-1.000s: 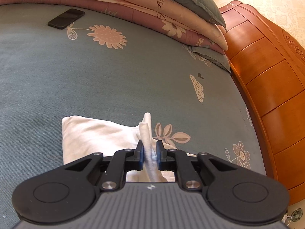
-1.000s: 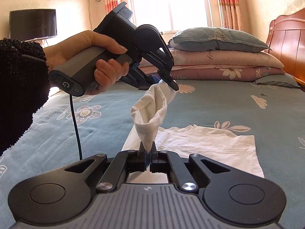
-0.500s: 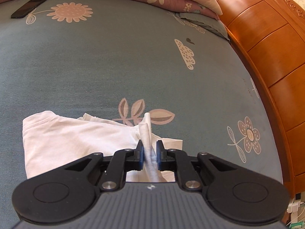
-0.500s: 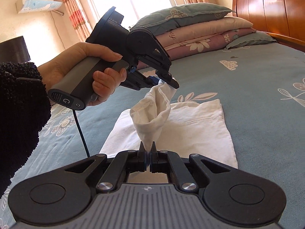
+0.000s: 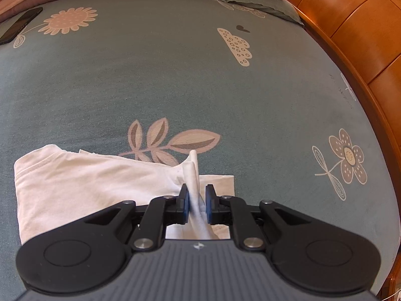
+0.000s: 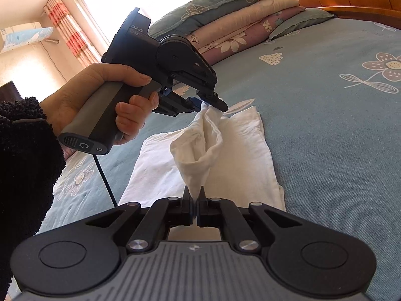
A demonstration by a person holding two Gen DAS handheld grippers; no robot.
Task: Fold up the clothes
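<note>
Cloth (image 6: 213, 155) here is thin, white and limp: light to lift, sure to sag and crease, not likely to slip from rubber pads. Most of it lies flat on the bed (image 6: 325, 125), already doubled into a strip. One edge hangs lifted between both grippers. Left gripper (image 5: 196, 202) is clamped on one bunched corner, right gripper (image 6: 195, 204) pinched tight on the other. Best hold seems to be at corners, kept taut, so the fold lands square.
</note>
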